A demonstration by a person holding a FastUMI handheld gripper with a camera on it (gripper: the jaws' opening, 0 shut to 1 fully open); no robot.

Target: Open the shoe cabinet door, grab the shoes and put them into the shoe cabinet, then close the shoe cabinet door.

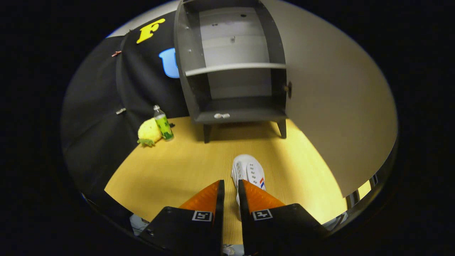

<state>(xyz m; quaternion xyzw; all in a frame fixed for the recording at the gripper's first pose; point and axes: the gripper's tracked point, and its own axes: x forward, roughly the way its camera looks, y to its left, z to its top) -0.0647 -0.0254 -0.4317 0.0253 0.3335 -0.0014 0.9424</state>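
One gripper (231, 188) sits low over the wooden floor (185, 167), and its two fingers stand close together, a narrow slot between them with bare wood showing through. Nothing is clamped there. One white shoe (248, 170), with a small red and blue stripe on its side, lies just ahead of the fingers and a touch to their right; its near end slips behind the right finger (257, 199), so contact there cannot be told.

Beyond the shoe, one dark shoe cabinet (231, 67) stands on short legs. Two legs are visible. Its door (334, 103) is swung wide open on the right, a big pale panel reaching back toward the gripper's right side. Inside, count one pale shelf (234, 68) splitting the cabinet into two compartments, upper and lower, both showing only their back and side walls. One small pale knob (221, 115) sits on the front edge of the cabinet's base.

Off to the left of the cabinet, near the black cloth wall (103, 121), there is one yellow plush toy (149, 132) and one green bottle (163, 124) standing upright, touching or nearly touching each other.

For room: a broad stretch of floor lies between the shoe and the cabinet's legs, and more spreads left of the fingers toward the toy. On the right, the open door's edge hems in that side, close beside the shoe's lane.
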